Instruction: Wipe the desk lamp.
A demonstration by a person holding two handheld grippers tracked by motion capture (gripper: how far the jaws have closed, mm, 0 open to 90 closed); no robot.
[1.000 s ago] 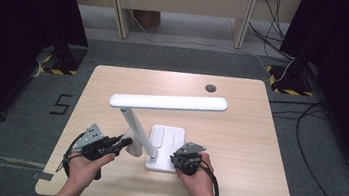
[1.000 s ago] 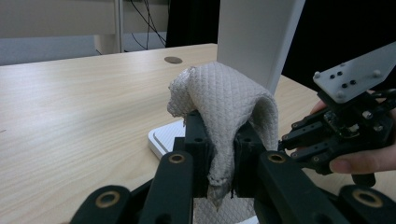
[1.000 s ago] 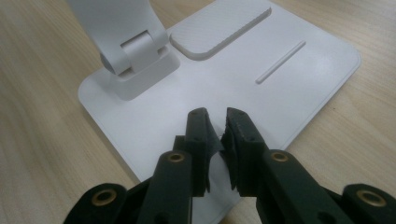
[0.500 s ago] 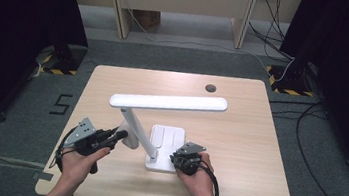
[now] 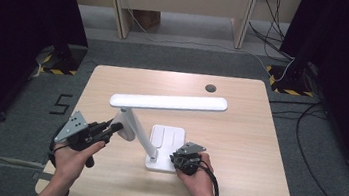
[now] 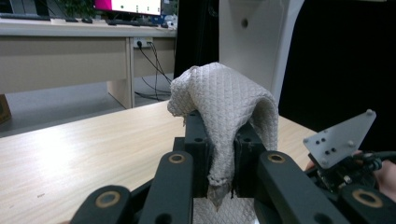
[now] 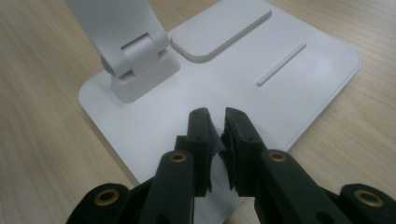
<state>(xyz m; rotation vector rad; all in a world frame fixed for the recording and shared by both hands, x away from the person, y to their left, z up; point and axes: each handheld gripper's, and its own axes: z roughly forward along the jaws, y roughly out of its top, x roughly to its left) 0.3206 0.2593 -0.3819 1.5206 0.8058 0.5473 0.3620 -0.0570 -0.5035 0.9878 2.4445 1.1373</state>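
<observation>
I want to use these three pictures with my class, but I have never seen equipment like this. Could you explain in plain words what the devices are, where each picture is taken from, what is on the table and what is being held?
No robot here: a person holds a hand-operated two-jaw tool in each hand, the left gripper and the right gripper. The wide picture comes from a fixed camera above the person, looking down on a wooden table. The other two come from small cameras riding on each tool, looking along its black jaws.

On the table stands a white desk lamp with a flat base, a tilted arm and a long light bar. In the left gripper view, the jaws are shut on a folded paper towel, held close to the lamp's arm. In the right gripper view, the jaws are shut, holding nothing, poised just over the base; contact cannot be judged.
</observation>
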